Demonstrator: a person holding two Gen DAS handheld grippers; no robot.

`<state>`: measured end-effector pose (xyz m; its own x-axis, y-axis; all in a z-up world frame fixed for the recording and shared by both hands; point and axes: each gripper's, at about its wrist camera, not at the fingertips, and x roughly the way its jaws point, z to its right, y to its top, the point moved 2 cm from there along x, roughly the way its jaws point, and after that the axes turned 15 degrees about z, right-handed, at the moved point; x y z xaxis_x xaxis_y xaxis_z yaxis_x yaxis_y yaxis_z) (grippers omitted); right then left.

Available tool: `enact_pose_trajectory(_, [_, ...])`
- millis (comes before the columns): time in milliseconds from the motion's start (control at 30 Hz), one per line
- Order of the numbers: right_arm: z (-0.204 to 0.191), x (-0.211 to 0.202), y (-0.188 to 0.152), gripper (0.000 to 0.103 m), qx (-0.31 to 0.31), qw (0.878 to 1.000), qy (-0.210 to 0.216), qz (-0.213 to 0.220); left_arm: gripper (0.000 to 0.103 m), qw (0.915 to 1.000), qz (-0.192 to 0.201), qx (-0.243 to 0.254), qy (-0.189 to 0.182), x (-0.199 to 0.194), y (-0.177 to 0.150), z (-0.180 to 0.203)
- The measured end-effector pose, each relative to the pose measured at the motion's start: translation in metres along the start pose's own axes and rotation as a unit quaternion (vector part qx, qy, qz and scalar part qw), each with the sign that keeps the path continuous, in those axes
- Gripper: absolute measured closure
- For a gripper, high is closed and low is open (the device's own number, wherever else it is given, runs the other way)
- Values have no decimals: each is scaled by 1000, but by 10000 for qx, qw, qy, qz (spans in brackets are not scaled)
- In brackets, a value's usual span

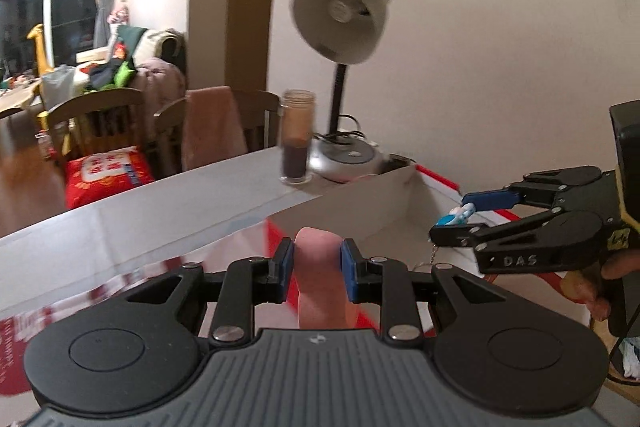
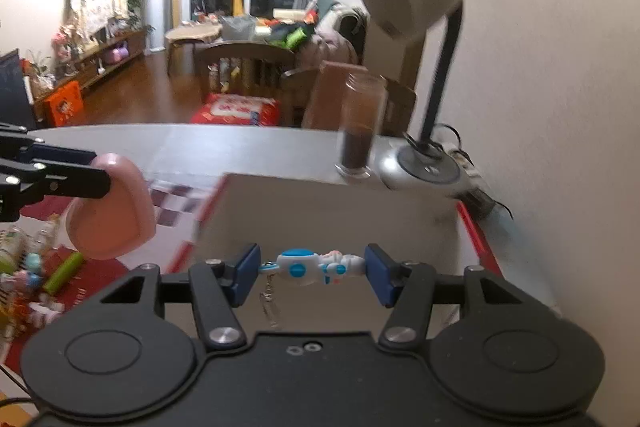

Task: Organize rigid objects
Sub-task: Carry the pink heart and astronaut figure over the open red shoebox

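My left gripper (image 1: 318, 265) is shut on a pink heart-shaped box (image 1: 322, 283), held edge-on above the table; the box also shows in the right wrist view (image 2: 112, 211) at the left with the left gripper's fingers (image 2: 60, 179) on it. My right gripper (image 2: 312, 269) is shut on a small white and blue figure keychain (image 2: 308, 267), its chain hanging down. In the left wrist view the right gripper (image 1: 460, 219) holds the keychain (image 1: 456, 217) over an open white cardboard box (image 1: 360, 203).
A desk lamp (image 1: 344, 23) and a glass jar of dark powder (image 1: 297, 139) stand behind the cardboard box by the wall. Several small toys and a green tube (image 2: 64, 271) lie on a red cloth at the left. Wooden chairs (image 1: 104, 119) stand beyond the table.
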<state>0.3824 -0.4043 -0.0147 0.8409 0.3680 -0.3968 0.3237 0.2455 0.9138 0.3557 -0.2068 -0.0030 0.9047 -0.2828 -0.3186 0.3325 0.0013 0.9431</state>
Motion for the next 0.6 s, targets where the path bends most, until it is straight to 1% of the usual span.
enact_pose_trajectory(100, [15,13,-9,46,-49,9998,-69,-168,78,9997,-178,10,-160,33,1,15])
enact_pose_trajectory(333, [42,34,-35,46,-86,9973,-138,-721,78,9965,-602,392,-431,103,-5,48])
enact_pose_trajectory(500, [48,46,-49,46,-207,9936,-32,-1112,78,9916,-1039,518,-568,146,-21,64])
enact_pose_trajectory(600, [52,53,-54,46,-214,9905,123,-1356,78,9880,-1346,455,-603,168,-30,67])
